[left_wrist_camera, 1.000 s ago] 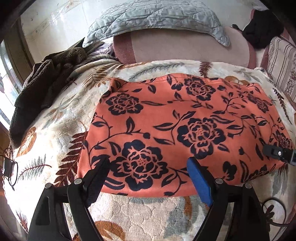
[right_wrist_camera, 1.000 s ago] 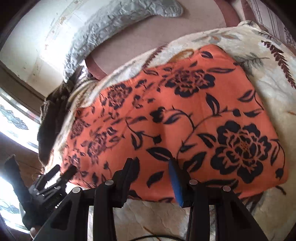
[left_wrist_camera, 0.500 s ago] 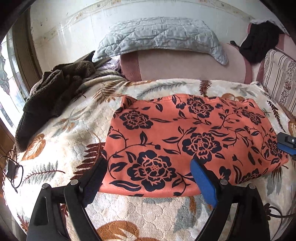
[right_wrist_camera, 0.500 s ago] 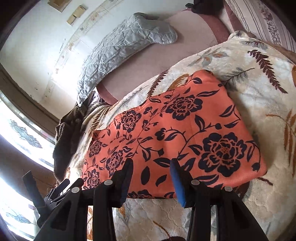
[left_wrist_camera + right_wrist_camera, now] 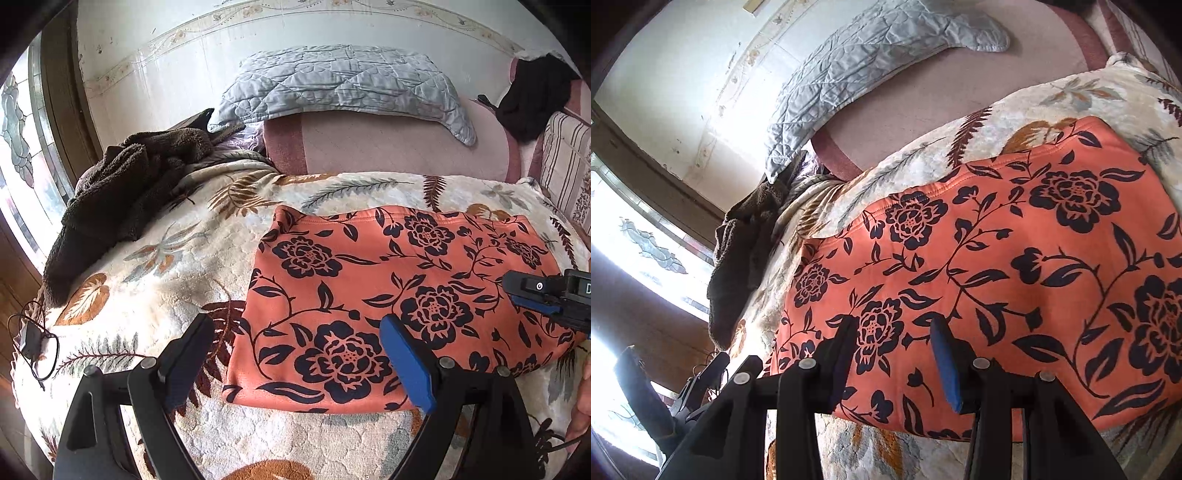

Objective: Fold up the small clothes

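My left fingers (image 5: 295, 343) gape wide and empty, my right fingers (image 5: 894, 343) narrower and empty; the orange floral garment (image 5: 399, 295) lies flat just beyond both. Best to pinch only the near hem, evenly.

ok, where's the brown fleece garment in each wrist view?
Left wrist: brown fleece garment is heaped upper left on the floral blanket, left of the orange floral cloth.
Right wrist: brown fleece garment hangs mid-left, by the window.
Shared landmark: grey quilted pillow.

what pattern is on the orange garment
Dark navy roses, leaves and vines on the orange garment; clearest in the left wrist view.
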A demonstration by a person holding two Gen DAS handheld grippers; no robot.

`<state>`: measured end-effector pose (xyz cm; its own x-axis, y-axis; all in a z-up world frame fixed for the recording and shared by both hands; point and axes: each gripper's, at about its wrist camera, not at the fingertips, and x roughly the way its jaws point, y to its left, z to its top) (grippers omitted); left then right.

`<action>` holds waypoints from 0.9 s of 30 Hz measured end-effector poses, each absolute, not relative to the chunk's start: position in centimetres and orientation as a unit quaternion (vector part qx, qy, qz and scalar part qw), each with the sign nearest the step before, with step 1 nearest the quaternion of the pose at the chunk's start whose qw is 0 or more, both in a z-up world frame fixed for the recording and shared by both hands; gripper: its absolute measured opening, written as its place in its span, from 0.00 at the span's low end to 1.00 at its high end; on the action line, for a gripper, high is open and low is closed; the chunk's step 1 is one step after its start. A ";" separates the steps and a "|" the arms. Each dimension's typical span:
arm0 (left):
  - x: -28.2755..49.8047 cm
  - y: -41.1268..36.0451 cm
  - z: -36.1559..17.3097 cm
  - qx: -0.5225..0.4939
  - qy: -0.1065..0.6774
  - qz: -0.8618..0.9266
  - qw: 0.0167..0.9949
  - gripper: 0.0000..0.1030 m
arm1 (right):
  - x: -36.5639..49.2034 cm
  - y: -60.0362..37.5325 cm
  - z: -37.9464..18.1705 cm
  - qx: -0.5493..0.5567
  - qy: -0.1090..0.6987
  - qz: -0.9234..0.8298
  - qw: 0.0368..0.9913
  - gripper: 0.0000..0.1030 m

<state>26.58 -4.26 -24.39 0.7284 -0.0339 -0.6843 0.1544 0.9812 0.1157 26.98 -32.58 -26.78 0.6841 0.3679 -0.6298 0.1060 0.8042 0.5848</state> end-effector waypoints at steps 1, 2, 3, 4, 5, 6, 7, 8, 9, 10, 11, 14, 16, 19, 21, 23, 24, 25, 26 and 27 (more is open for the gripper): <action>26.7 -4.2 -24.5 0.082 0.366 -0.051 0.926 0.89 | 27.3 -32.4 -27.1 0.302 0.395 0.075 0.864 0.44; 26.9 -4.2 -24.7 0.083 0.367 -0.049 0.925 0.89 | 27.5 -32.2 -27.4 0.300 0.402 0.075 0.862 0.44; 27.1 -4.2 -24.9 0.085 0.370 -0.045 0.924 0.89 | 27.8 -32.0 -27.7 0.298 0.409 0.073 0.859 0.44; 27.3 -4.1 -25.1 0.084 0.374 -0.042 0.923 0.89 | 28.1 -31.9 -28.1 0.296 0.416 0.071 0.857 0.44; 27.6 -4.0 -25.5 0.083 0.378 -0.039 0.921 0.89 | 28.4 -31.8 -28.5 0.294 0.425 0.069 0.853 0.44; 27.9 -4.0 -25.8 0.080 0.384 -0.036 0.919 0.89 | 28.6 -31.7 -29.0 0.291 0.437 0.065 0.849 0.45; 28.3 -3.9 -26.4 0.078 0.394 -0.030 0.915 0.89 | 28.8 -31.6 -29.5 0.289 0.448 0.062 0.843 0.45; 29.0 -3.8 -27.2 0.077 0.411 -0.018 0.908 0.89 | 28.8 -31.6 -29.8 0.290 0.454 0.062 0.840 0.45; 29.6 -3.6 -28.1 0.077 0.432 -0.006 0.899 0.89 | 28.7 -31.7 -29.8 0.291 0.453 0.063 0.840 0.45; 30.3 -3.4 -29.0 0.073 0.455 0.004 0.887 0.89 | 28.6 -31.9 -29.6 0.291 0.450 0.064 0.842 0.45; 30.9 -3.0 -30.0 0.065 0.478 0.011 0.876 0.89 | 28.3 -32.2 -29.2 0.291 0.443 0.062 0.846 0.45; 31.8 -1.3 -31.3 0.005 0.510 0.011 0.860 0.89 | 27.4 -34.0 -28.2 0.293 0.418 0.041 0.859 0.46; 31.8 -0.7 -31.2 -0.013 0.514 0.012 0.857 0.89 | 27.2 -35.8 -28.8 0.298 0.429 0.013 0.853 0.52; 31.0 -0.4 -30.4 -0.012 0.505 0.020 0.863 0.89 | 27.2 -37.8 -30.5 0.327 0.455 0.023 0.828 0.51; 30.0 0.3 -29.6 -0.023 0.497 0.020 0.867 0.89 | 26.2 -38.7 -29.6 0.334 0.443 0.018 0.832 0.52; 29.0 0.8 -28.9 -0.035 0.490 0.026 0.871 0.89 | 24.8 -39.7 -28.6 0.336 0.424 0.006 0.841 0.52; 28.5 1.0 -28.5 -0.039 0.484 0.032 0.873 0.89 | 24.1 -40.2 -28.2 0.340 0.415 0.003 0.844 0.52; 28.0 1.0 -28.1 -0.043 0.479 0.033 0.876 0.89 | 23.4 -40.6 -27.9 0.347 0.406 0.002 0.845 0.52; 27.5 0.9 -27.8 -0.042 0.474 0.027 0.879 0.89 | 22.7 -41.1 -27.5 0.353 0.400 0.002 0.846 0.52; 27.1 0.8 -27.6 -0.036 0.473 0.022 0.880 0.89 | 22.0 -41.5 -27.2 0.356 0.394 -0.002 0.847 0.52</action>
